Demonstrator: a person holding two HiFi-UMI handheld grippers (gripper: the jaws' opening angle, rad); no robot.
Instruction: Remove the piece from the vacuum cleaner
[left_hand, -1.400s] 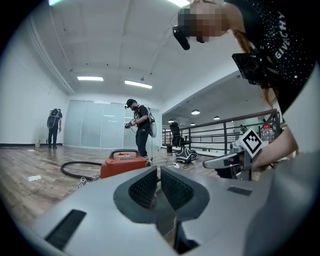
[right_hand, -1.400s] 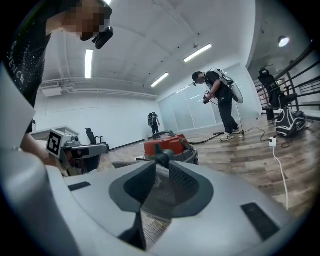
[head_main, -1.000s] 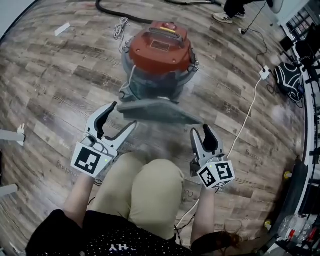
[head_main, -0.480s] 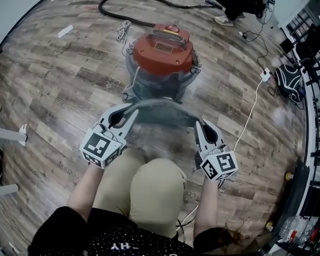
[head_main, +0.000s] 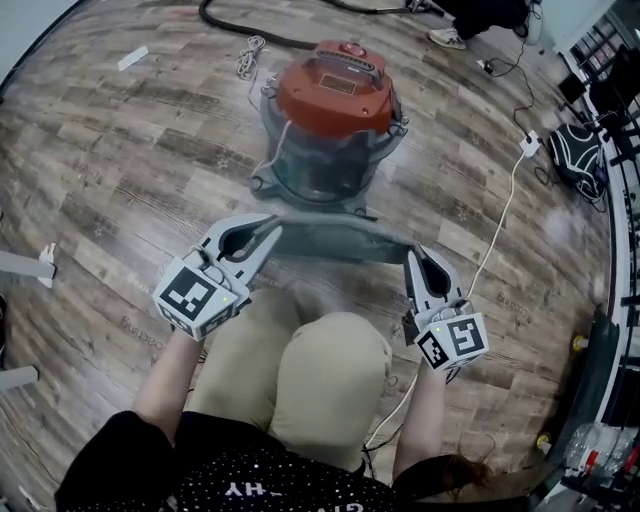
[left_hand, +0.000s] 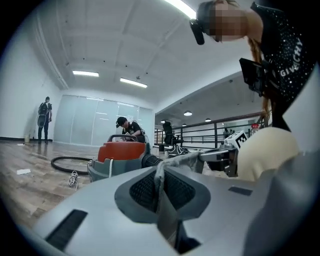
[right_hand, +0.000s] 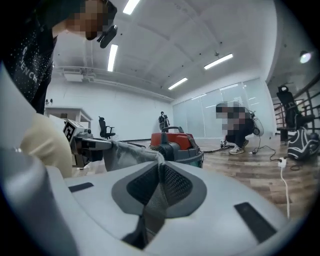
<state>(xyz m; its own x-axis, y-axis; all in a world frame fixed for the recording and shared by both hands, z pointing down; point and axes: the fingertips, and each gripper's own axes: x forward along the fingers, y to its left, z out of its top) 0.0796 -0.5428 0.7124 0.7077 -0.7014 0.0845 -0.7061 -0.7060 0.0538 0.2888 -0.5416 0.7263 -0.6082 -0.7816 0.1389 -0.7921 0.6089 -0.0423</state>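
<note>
A red-topped vacuum cleaner (head_main: 333, 110) with a clear grey drum stands on the wooden floor ahead of my knees. A flat grey fabric piece (head_main: 335, 238) hangs lifted between both grippers, just in front of the cleaner's base. My left gripper (head_main: 262, 229) pinches its left end and its jaws are still closing on the cloth (left_hand: 159, 192). My right gripper (head_main: 413, 254) pinches the right end, jaws also closing on the fabric (right_hand: 156, 197). The cleaner (left_hand: 121, 156) shows beyond the jaws in both gripper views (right_hand: 175, 142).
A black hose (head_main: 240, 30) curls behind the cleaner, with a coiled white cord (head_main: 245, 58) beside it. A white cable (head_main: 495, 240) runs along the floor at right to a plug block (head_main: 528, 147). A person (right_hand: 239, 126) crouches farther off. My knees (head_main: 300, 375) fill the near foreground.
Both grippers moved in to the ends of the grey piece and closed on it. The piece has lifted and come a little towards me, away from the cleaner's base.
</note>
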